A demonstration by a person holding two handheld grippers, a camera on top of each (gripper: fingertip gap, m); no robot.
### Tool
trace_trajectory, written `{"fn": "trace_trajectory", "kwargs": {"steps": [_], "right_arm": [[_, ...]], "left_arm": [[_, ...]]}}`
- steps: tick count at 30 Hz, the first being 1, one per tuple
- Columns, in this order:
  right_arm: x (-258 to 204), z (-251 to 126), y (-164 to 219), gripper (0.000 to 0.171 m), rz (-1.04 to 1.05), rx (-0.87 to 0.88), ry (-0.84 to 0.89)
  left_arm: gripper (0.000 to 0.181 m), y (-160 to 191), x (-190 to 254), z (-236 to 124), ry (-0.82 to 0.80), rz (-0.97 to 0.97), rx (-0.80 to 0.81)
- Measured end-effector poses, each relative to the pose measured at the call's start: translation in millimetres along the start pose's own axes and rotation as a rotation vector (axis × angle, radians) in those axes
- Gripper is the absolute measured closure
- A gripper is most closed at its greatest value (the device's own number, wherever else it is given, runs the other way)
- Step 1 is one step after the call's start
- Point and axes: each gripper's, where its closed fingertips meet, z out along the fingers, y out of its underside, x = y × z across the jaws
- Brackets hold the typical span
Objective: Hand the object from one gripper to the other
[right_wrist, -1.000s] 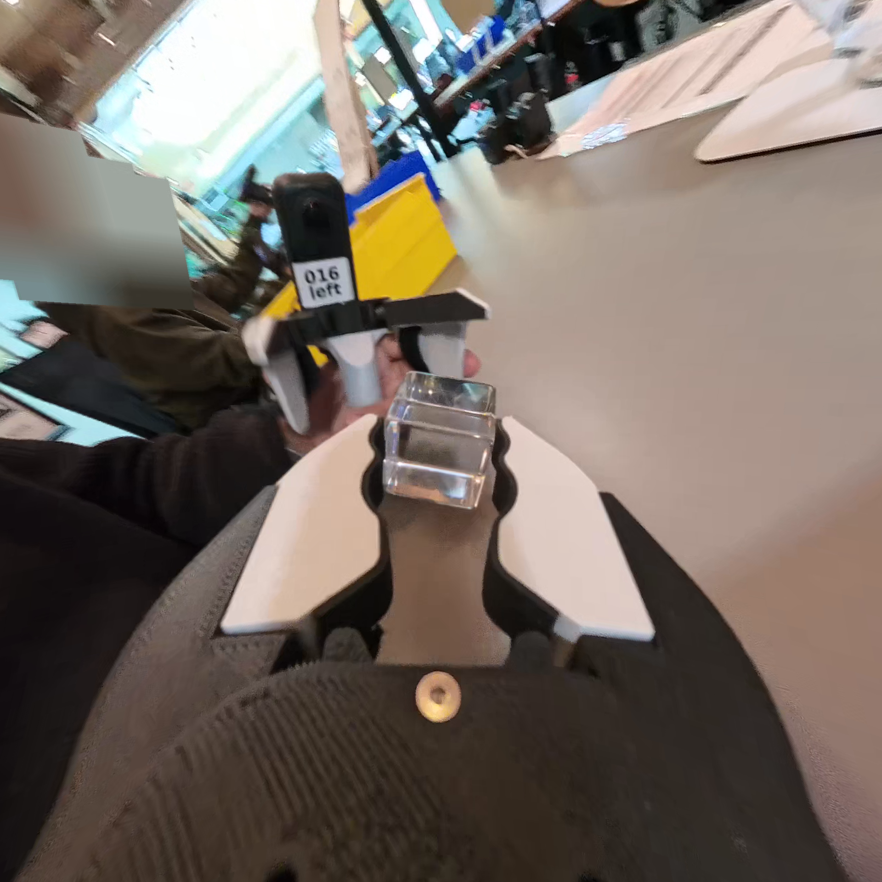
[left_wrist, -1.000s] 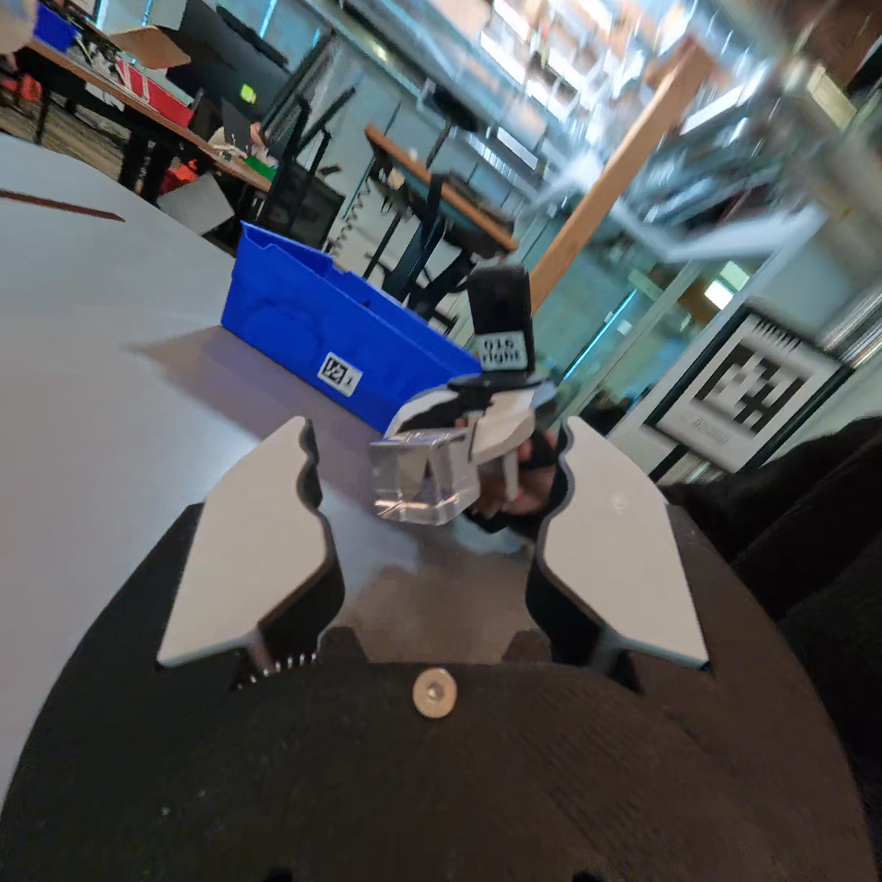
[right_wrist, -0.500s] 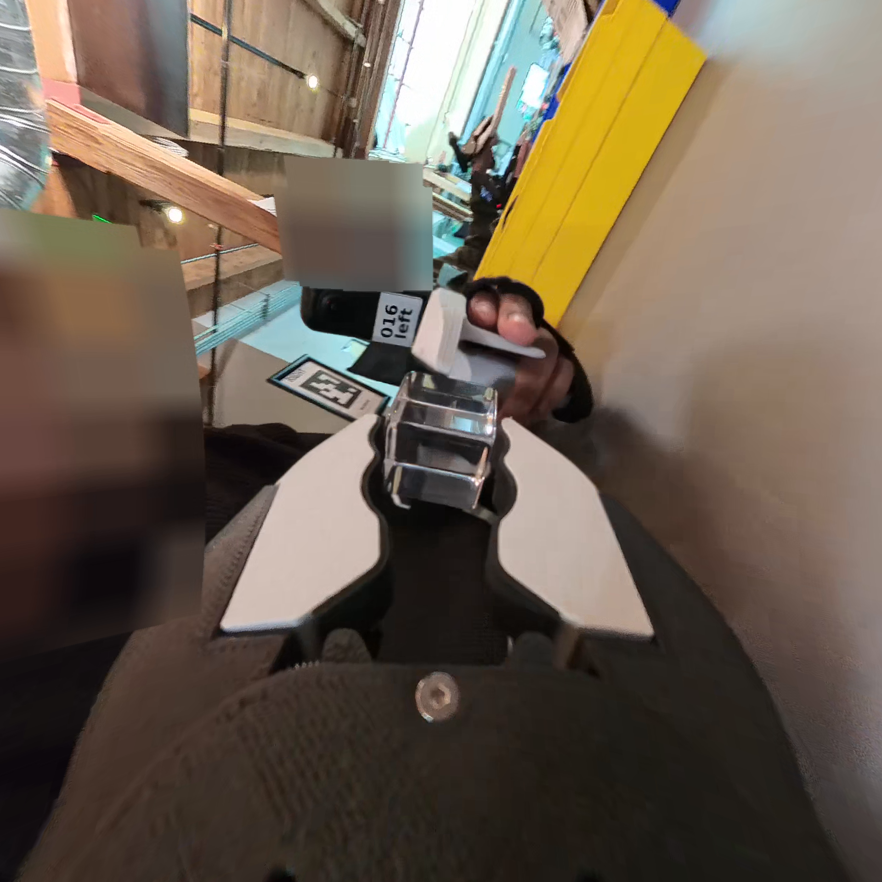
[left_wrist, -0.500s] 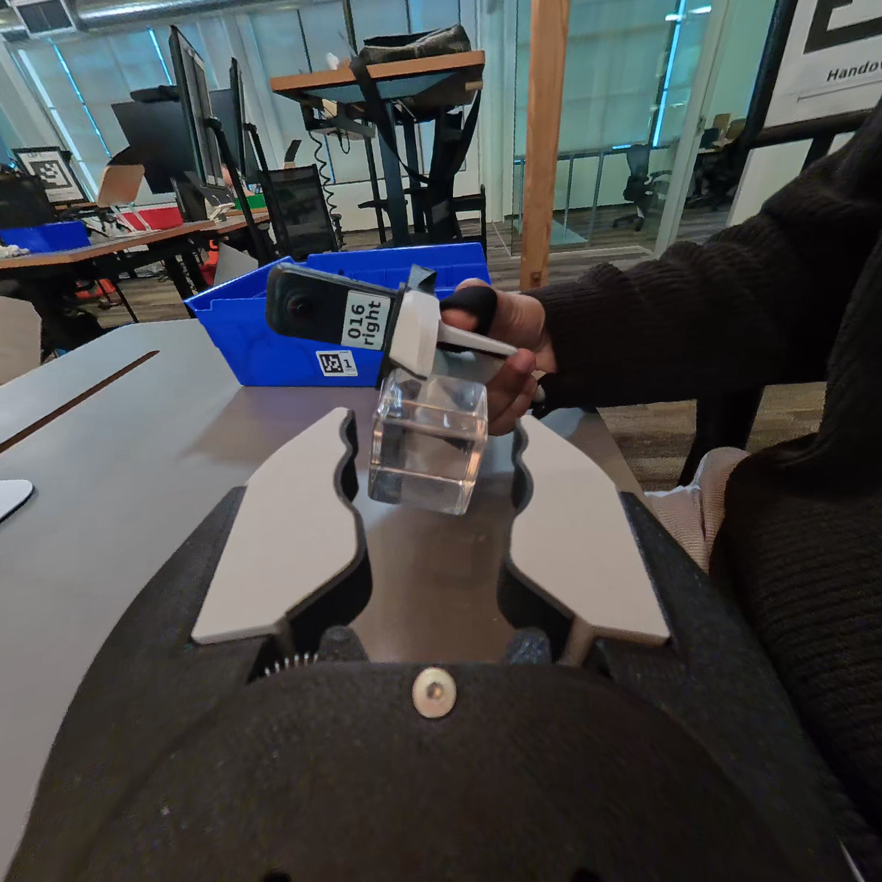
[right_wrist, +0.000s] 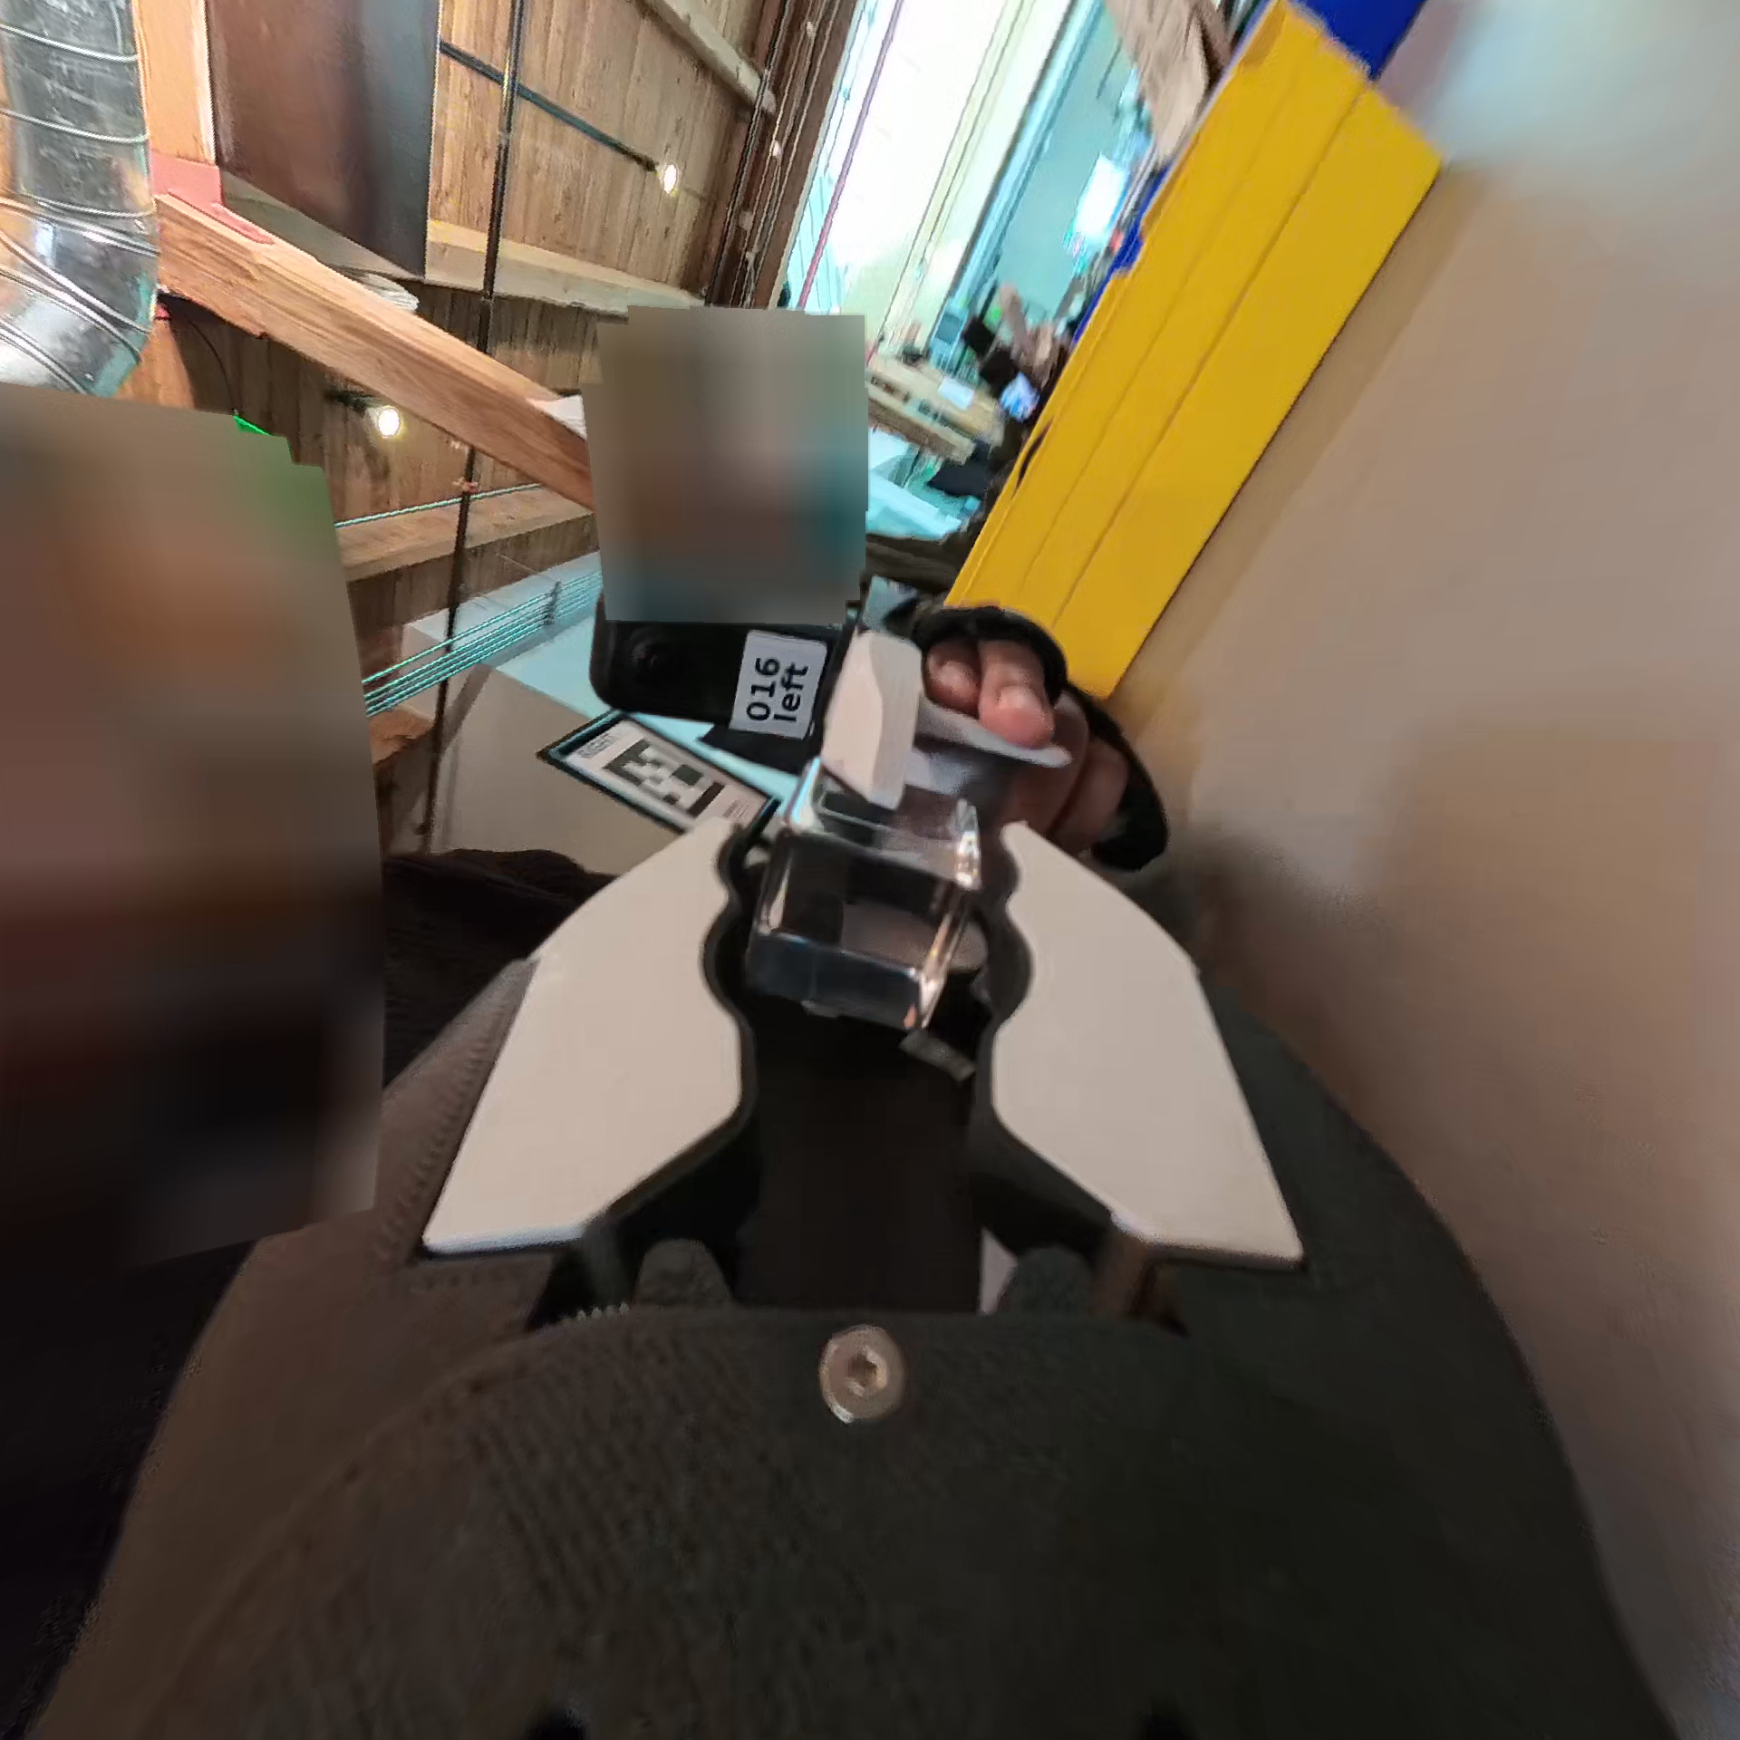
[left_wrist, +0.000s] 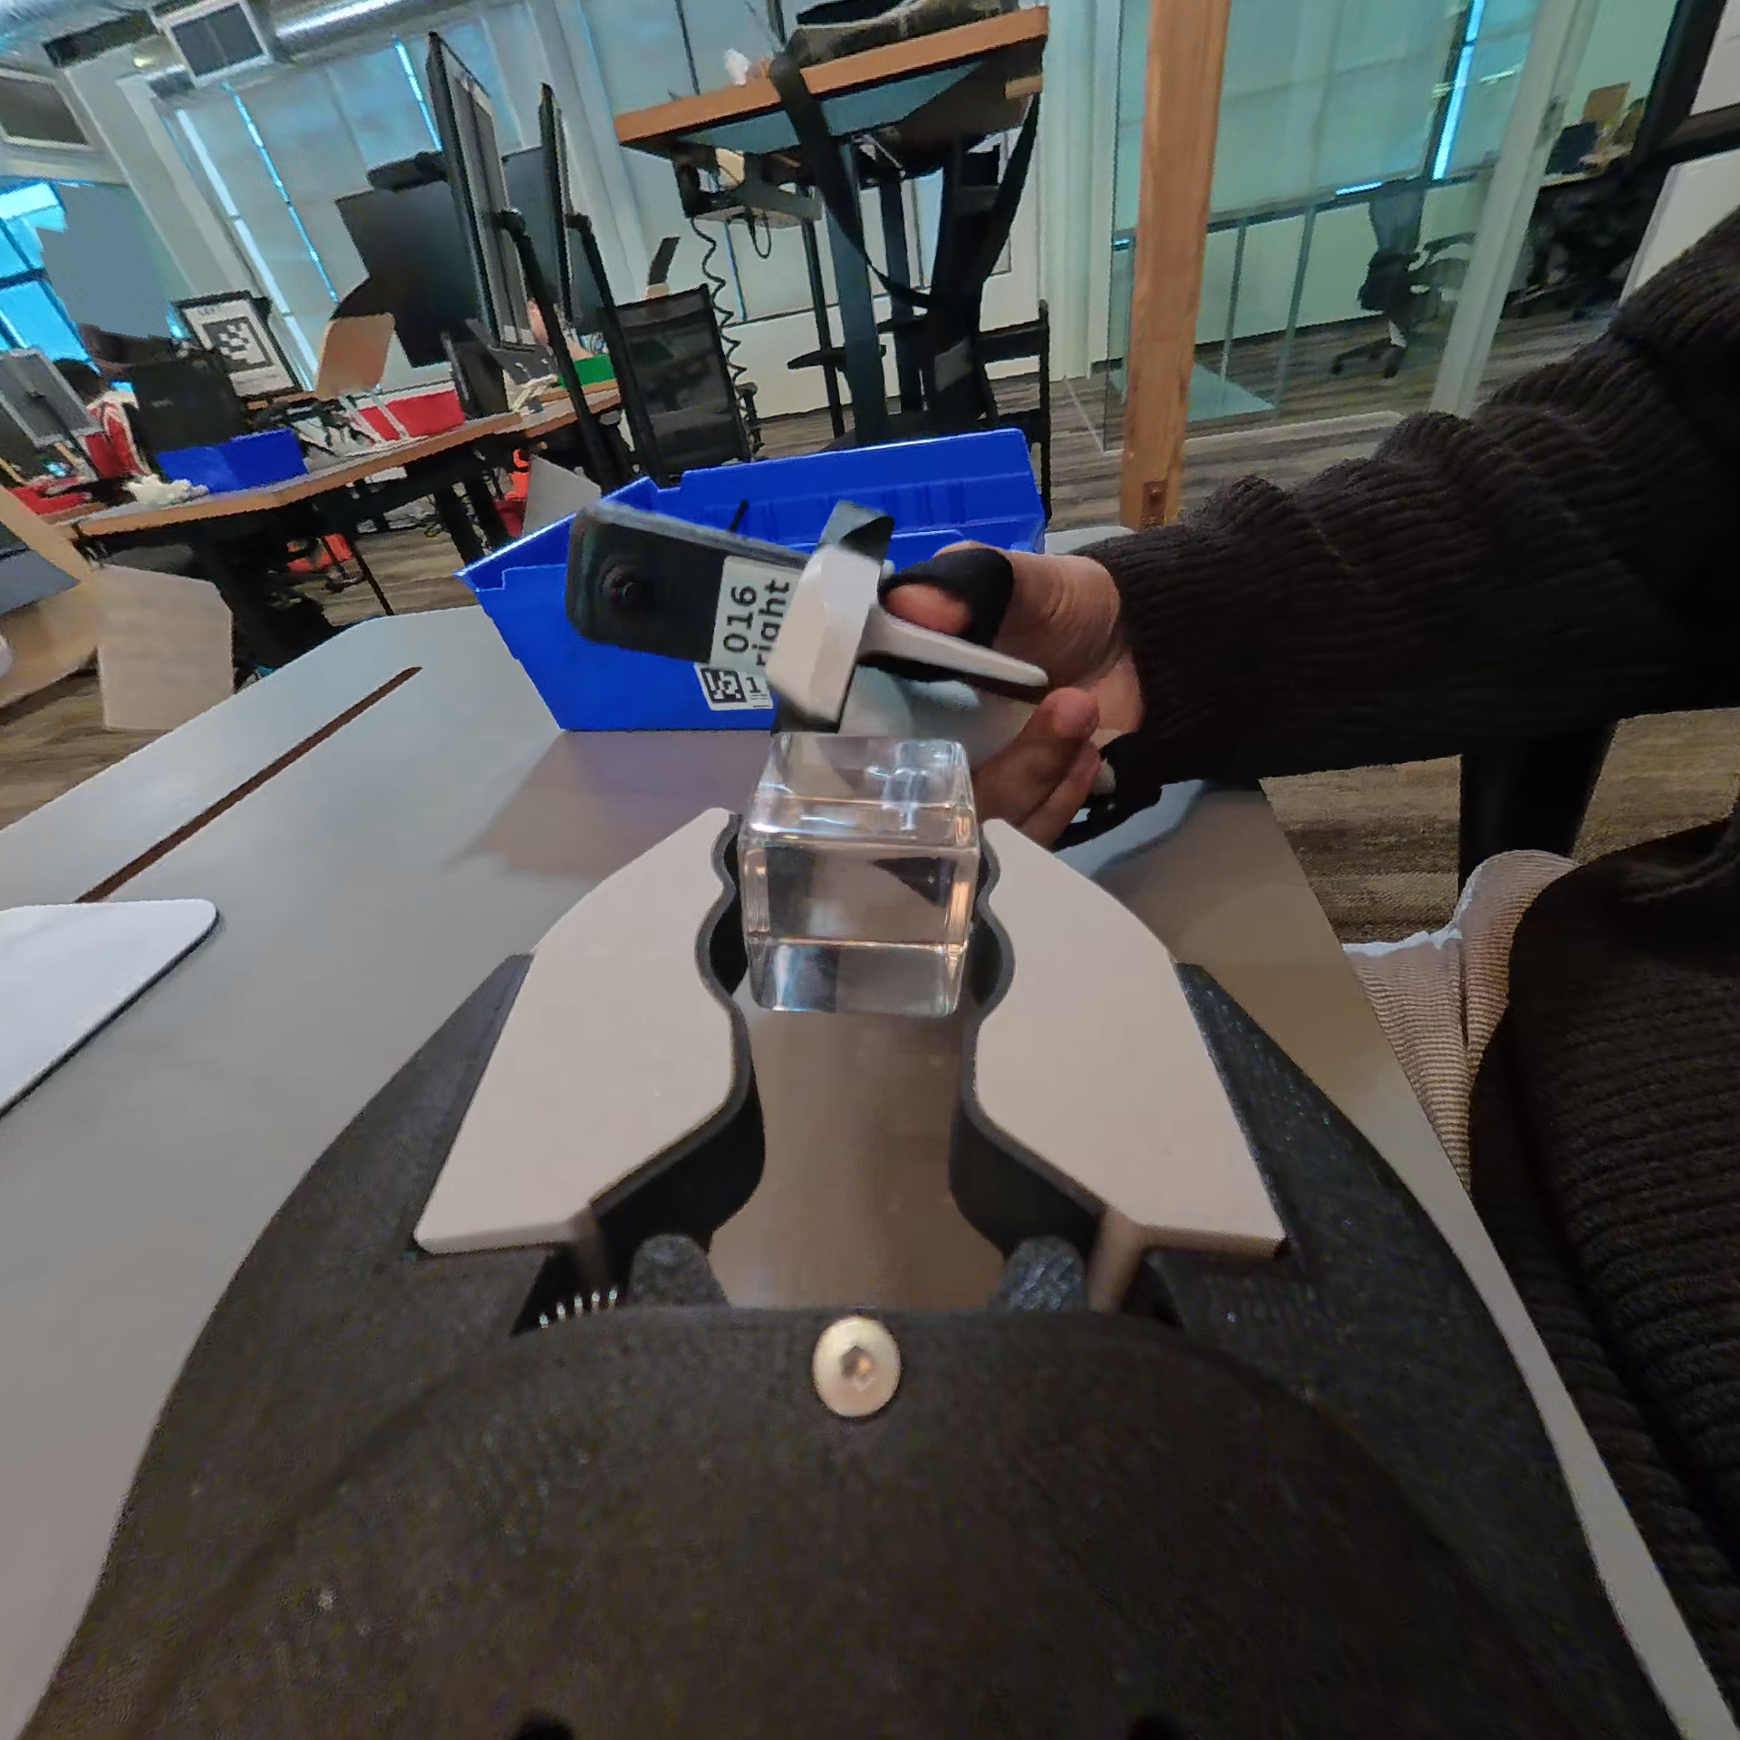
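A clear cube (left_wrist: 857, 885) sits between the tips of my left gripper (left_wrist: 852, 829), whose fingers press on its two sides, above the grey table (left_wrist: 311, 923). My right gripper (right_wrist: 866, 838) is shut on the same cube (right_wrist: 866, 913) at its fingertips. In the left wrist view the right gripper (left_wrist: 847, 678) comes from the far side, turned on its side, against the cube's far top edge. In the right wrist view the left gripper (right_wrist: 894, 753) meets the cube from the far side, also turned on its side.
A blue bin (left_wrist: 847, 490) stands on the table behind the cube. A white pad (left_wrist: 75, 970) lies at the left edge. A dark sleeve (left_wrist: 1412, 584) reaches in from the right. A yellow bin (right_wrist: 1177, 377) lies behind the left gripper.
My left gripper has moved up around the cube and closed from wide open onto it. The right gripper has kept its grip and rolled on its side.
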Motion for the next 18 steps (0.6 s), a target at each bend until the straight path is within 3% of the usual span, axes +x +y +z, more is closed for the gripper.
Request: {"fn": "trace_trajectory", "kwargs": {"steps": [1,3,5,8,11,18], "right_arm": [[0.9,-2.1,-7.3,0.108,-0.043,0.047,0.023],[0.3,-10.8,-26.4,0.088,-0.191,0.168,0.085],[-2.8,-18.1,-36.0,0.077,-0.423,0.209,0.176],[-1.3,-20.7,-34.2,0.078,-0.842,0.128,0.382],[-3.9,-15.6,-25.7,0.086,-1.177,0.044,0.498],[2.2,1.7,-3.7,0.087,-1.416,-0.116,0.553]], "left_arm": [[0.137,0.7,-2.5,0.1,-0.009,-0.023,0.000],[0.137,3.1,-11.4,-0.4,-0.039,-0.102,-0.002],[0.137,8.2,-18.1,-0.6,-0.003,-0.320,-0.008],[0.136,7.1,-22.7,-3.8,0.122,-0.675,0.063],[0.136,1.7,-23.4,-7.6,0.215,-0.869,0.138],[0.136,-1.6,-10.4,-2.4,0.450,-1.230,0.219]]}}
